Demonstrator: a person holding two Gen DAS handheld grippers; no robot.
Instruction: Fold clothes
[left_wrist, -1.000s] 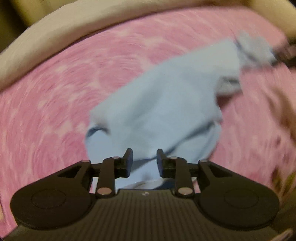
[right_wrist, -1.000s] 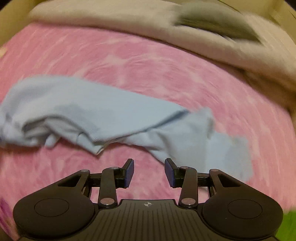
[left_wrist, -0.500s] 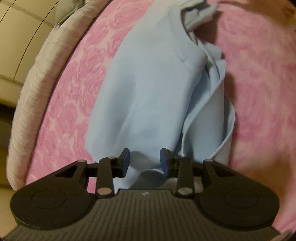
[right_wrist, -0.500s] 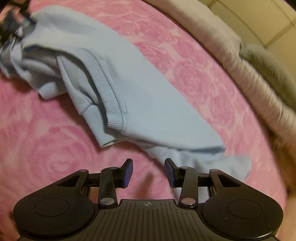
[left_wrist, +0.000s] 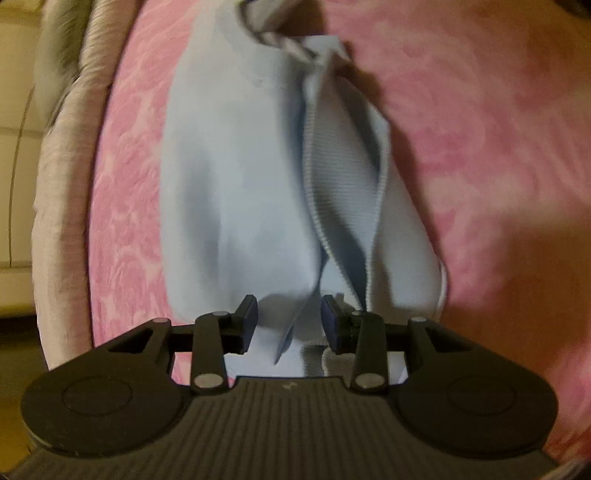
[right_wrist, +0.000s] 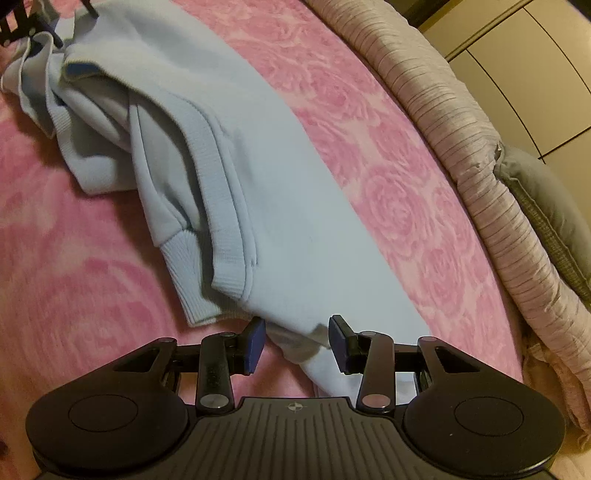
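Left gripper (left_wrist: 289, 320) astride sweatshirt (left_wrist: 236, 184) edge

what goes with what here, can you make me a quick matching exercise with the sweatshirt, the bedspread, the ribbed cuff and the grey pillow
Column one:
1. sweatshirt
2. bedspread
3. ribbed cuff
4. grey pillow

Column two:
A. pink with a rose pattern
B. at the far edge of the bed, beyond the striped beige cover
C. light blue, spread in a long strip
D. at the end of a sleeve, lying on the pink cloth

Pairs: 1-C, 2-A, 3-D, 4-B
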